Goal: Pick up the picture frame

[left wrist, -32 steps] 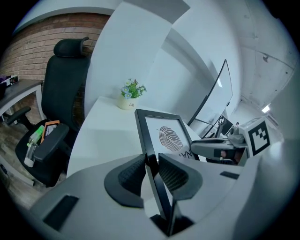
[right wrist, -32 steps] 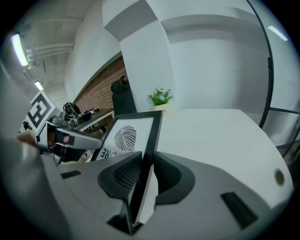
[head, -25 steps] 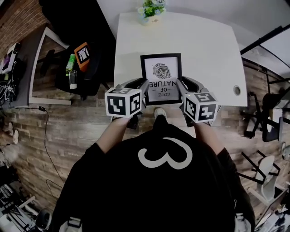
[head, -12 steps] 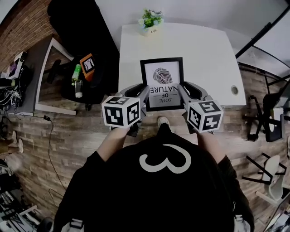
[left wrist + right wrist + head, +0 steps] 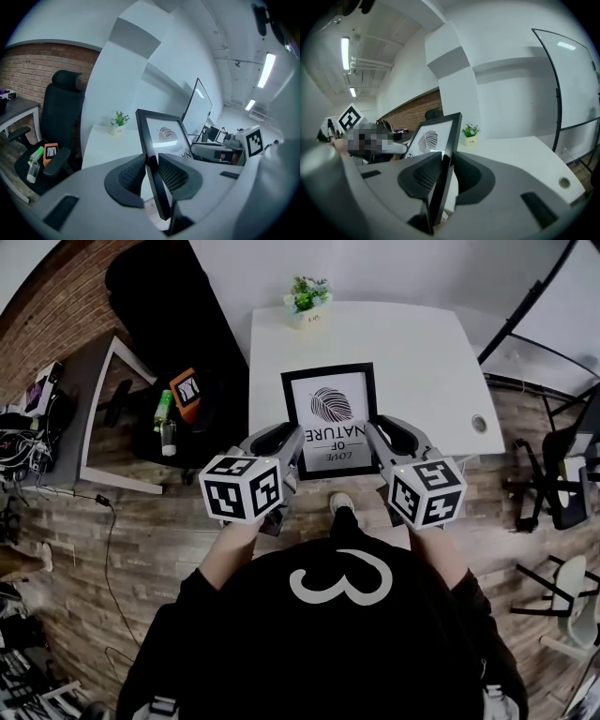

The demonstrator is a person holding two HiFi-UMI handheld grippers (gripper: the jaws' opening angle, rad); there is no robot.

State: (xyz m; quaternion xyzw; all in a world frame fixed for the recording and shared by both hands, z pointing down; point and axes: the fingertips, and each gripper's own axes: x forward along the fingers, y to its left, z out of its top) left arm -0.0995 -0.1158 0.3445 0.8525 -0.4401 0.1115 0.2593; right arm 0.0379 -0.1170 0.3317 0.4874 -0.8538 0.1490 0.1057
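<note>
- Now, your left claw (image 5: pixel 151 161) is clamped on the left side rail of the black rectangular picture frame (image 5: pixel 159 136) — both ribbed dark pads press flat against the rail.
- Your right claw (image 5: pixel 446 164) grips the opposite side rail of the same frame (image 5: pixel 433 136) in the same way, one pad on the front and one on the back.
- In the head view the frame (image 5: pixel 330 418) sits between the two claws, left (image 5: pixel 292 442) and right (image 5: pixel 373 437), at the near edge of the white rectangular worktop (image 5: pixel 412 352). Its lower rail hangs out past that edge.
- The frame holds a white print with a dark leaf and the words "LOVE OF NATURE", which read upside down from your head.
- The frame's face tilts up towards you — not flat on the worktop.
- A small green potted plant in a white pot (image 5: pixel 307 298) stands at the worktop's far edge, well apart from the frame.
- A black office chair (image 5: pixel 159 296) stands left of the worktop, with a clear green-capped bottle (image 5: pixel 167 423) lying on its seat.
</note>
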